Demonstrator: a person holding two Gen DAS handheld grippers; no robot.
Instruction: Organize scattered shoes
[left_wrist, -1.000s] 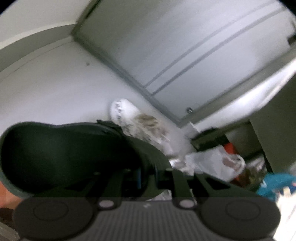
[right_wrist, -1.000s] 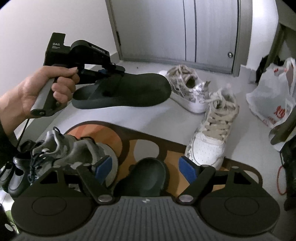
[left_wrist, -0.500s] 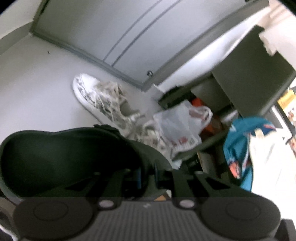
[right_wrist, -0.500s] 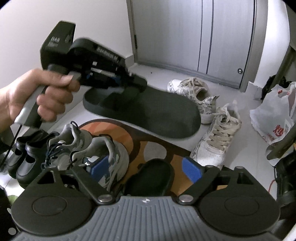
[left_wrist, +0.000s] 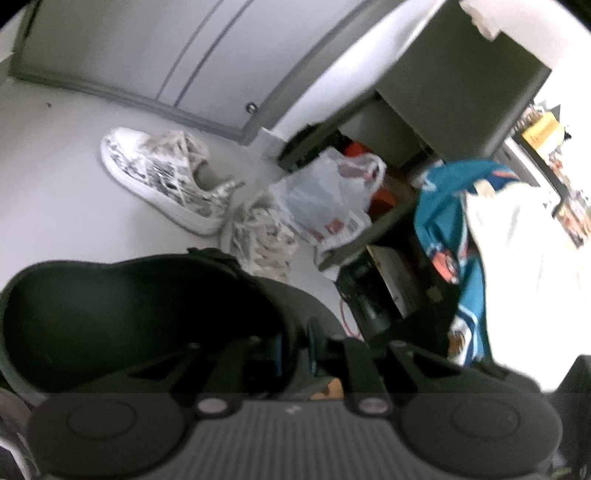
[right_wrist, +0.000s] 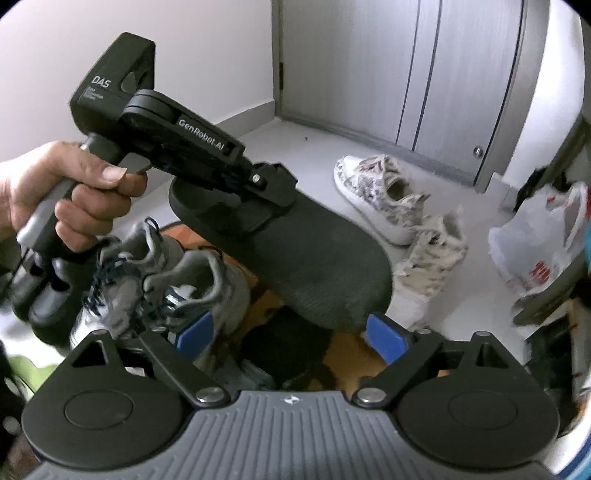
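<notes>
**Dark clog held in the air by my left gripper, right gripper empty**

My left gripper (right_wrist: 271, 192) has its fingers clamped on the upper edge of a dark clog (right_wrist: 317, 266), and the clog hangs clear of the floor with its textured sole turned toward my right camera. In the left wrist view the same clog (left_wrist: 147, 317) fills the near left of the frame, its hollow opening facing the lens and the blue finger pads pressed tight on its rim. A hand (right_wrist: 62, 199) grips the handle of that gripper at the left.

My right gripper (right_wrist: 291, 336) has its fingers spread wide with nothing between them; the blue pads (right_wrist: 386, 338) stand well apart. Between and below them lies a second dark clog (right_wrist: 284, 350) on an orange patterned mat (right_wrist: 354, 354); it is blurred and partly hidden.

Just left of that sits a pair of grey sneakers (right_wrist: 166, 280) with dark laces, and further left a pair of small black shoes (right_wrist: 40, 295).

Farther out on the pale floor (right_wrist: 295, 144), two white patterned sneakers lie apart from the mat: one (right_wrist: 376, 192) near the closed grey doors (right_wrist: 424, 66), the other (right_wrist: 428, 258) closer, its toe pointing toward me. To the right rests a white plastic bag (right_wrist: 535, 243) with red print.
</notes>
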